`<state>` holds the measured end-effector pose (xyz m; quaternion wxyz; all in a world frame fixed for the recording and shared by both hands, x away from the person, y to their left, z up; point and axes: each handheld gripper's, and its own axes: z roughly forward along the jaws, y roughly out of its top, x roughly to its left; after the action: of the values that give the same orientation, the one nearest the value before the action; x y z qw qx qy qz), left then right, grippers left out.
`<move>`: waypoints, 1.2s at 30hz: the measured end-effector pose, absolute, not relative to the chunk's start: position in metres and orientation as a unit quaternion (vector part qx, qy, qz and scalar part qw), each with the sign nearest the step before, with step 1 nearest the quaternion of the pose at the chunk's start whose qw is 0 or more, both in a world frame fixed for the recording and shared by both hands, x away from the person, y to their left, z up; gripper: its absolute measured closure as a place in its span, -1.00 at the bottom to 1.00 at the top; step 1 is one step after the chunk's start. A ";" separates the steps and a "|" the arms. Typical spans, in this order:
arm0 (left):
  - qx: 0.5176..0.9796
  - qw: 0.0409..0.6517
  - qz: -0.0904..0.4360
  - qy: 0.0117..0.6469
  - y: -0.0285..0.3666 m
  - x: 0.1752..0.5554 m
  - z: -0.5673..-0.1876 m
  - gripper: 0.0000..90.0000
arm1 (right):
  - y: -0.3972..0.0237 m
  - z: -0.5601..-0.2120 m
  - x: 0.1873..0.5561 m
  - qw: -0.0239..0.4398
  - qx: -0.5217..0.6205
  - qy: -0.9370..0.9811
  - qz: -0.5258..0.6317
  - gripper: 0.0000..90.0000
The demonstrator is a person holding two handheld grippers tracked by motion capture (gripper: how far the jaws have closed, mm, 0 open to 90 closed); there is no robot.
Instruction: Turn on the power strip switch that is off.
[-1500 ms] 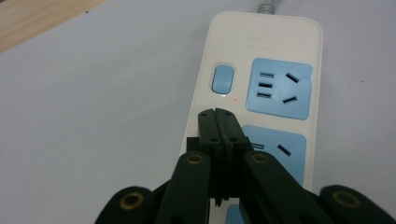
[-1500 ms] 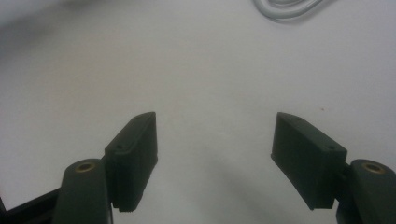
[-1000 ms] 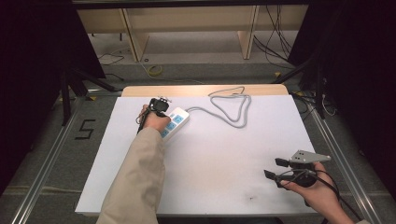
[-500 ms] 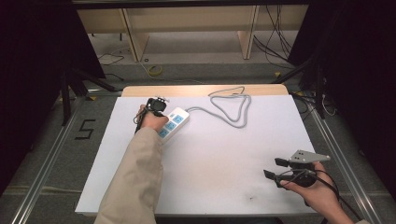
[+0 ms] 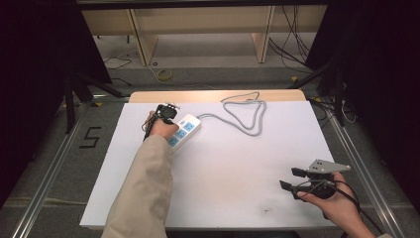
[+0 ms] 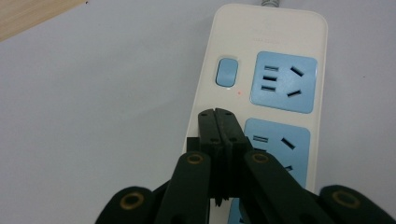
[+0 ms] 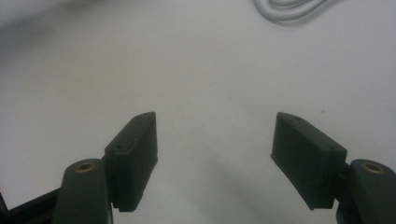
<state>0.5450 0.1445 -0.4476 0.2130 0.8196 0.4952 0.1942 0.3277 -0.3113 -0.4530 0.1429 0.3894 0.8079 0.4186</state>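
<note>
left gripper view: closed left claw (image 6: pixel 218 122) over white power strip (image 6: pixel 266 70), blue sockets; right claw (image 7: pixel 215 156) gapes empty.

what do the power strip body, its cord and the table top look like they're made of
Power strip: smooth moulded plastic by the look, cream-white body with a soft sheen and rounded corners, pale blue socket faces and switch.
Cord: grey, flexible, probably rubber or PVC sheathed, since it lies in loose loops.
Table top: matte white sheet, material unclear; a bare wood-look edge shows along the far side.
</note>
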 end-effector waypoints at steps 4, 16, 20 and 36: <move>0.827 0.199 0.202 0.486 0.144 0.545 -0.448 1.00 | -0.311 -0.452 0.328 0.144 0.387 0.808 0.419 -0.30; 0.821 0.207 0.211 0.488 0.150 0.544 -0.445 1.00 | -0.310 -0.452 0.329 0.143 0.387 0.808 0.420 -0.30; 0.814 0.224 0.217 0.490 0.153 0.541 -0.438 1.00 | -0.311 -0.453 0.329 0.143 0.389 0.808 0.419 -0.30; 0.806 0.246 0.220 0.491 0.161 0.531 -0.424 0.83 | -0.309 -0.453 0.329 0.144 0.386 0.809 0.420 -0.30</move>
<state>0.5305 0.1610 -0.4244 0.2461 0.8064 0.4906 0.2203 0.3295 -0.3094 -0.4527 0.1436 0.3857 0.8089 0.4198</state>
